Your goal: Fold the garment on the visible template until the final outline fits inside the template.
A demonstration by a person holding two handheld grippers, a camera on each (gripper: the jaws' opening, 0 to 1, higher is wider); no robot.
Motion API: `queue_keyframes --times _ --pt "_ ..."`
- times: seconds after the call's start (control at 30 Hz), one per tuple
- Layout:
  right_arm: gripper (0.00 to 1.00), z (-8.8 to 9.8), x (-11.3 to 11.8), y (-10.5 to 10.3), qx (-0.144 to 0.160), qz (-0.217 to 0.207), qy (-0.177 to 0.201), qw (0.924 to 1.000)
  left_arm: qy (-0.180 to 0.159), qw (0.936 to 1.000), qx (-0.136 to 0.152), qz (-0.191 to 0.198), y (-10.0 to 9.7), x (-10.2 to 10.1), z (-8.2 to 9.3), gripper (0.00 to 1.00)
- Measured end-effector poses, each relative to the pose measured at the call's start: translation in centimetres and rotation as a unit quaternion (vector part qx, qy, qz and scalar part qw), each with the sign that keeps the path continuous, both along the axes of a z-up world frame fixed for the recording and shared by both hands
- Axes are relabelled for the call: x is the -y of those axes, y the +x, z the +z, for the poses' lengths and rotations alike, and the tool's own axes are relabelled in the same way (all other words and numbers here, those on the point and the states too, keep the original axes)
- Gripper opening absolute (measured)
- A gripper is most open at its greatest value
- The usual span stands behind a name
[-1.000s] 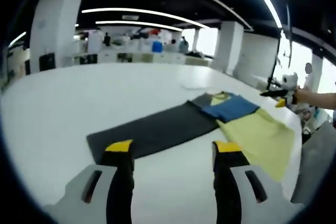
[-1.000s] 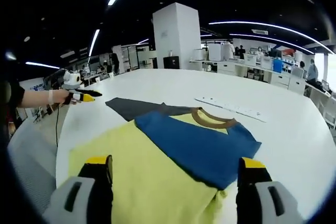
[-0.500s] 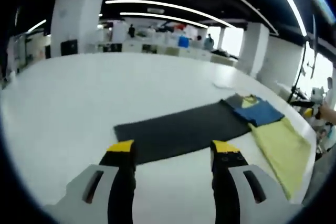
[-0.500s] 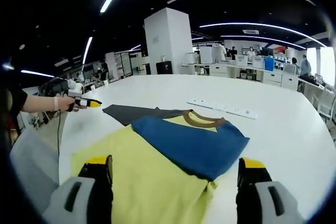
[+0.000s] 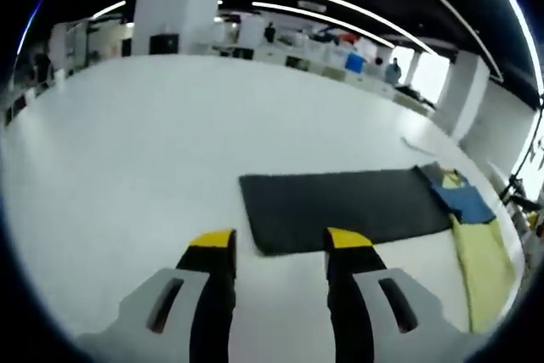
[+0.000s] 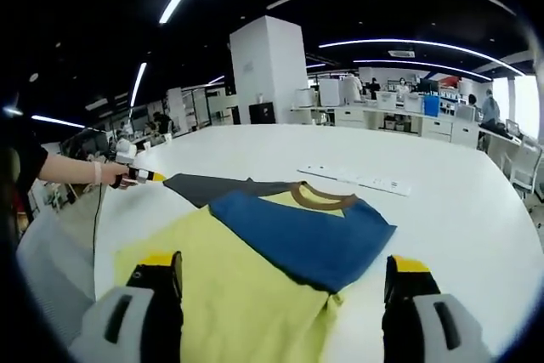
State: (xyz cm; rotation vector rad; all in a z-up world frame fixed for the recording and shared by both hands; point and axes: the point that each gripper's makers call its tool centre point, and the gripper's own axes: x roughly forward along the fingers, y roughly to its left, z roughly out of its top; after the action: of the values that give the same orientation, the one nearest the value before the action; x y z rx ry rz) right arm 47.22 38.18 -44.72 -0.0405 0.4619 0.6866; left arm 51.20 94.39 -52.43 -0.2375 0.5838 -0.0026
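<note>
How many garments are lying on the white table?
1: a yellow and blue T-shirt lies on the white table, its collar end over one end of the dark template mat.

The garment (image 6: 255, 278), a yellow T-shirt with a brown collar and a blue sleeve folded across its chest, lies flat on the white table, its collar end overlapping one end of the template (image 5: 344, 206), a dark grey rectangular mat lying flat and otherwise uncovered.
</note>
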Motion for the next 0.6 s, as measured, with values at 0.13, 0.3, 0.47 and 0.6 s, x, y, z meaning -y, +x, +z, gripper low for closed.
queue_keyframes --times 0.13,0.3,0.47,0.6 --pt "0.99 -0.15 -0.09 -0.01 -0.004 0.002 0.0 1.0 -0.003 1.0 -0.008 -0.004 -0.17 0.16 -0.43 0.34" --pt "0.99 -0.16 -0.3 -0.01 -0.004 0.003 0.0 1.0 -0.007 0.9999 -0.009 0.001 -0.17 -0.09 -0.6 0.28" --pt "0.98 -0.46 -0.49 -0.19 -0.008 0.006 -0.004 0.9999 -0.015 0.9998 -0.011 0.01 -0.03 0.0 -0.62 0.21" --pt "0.98 -0.72 -0.89 -0.29 -0.009 0.011 -0.011 0.9998 -0.028 0.9992 -0.017 0.021 -0.12 0.28 -0.83 0.09"
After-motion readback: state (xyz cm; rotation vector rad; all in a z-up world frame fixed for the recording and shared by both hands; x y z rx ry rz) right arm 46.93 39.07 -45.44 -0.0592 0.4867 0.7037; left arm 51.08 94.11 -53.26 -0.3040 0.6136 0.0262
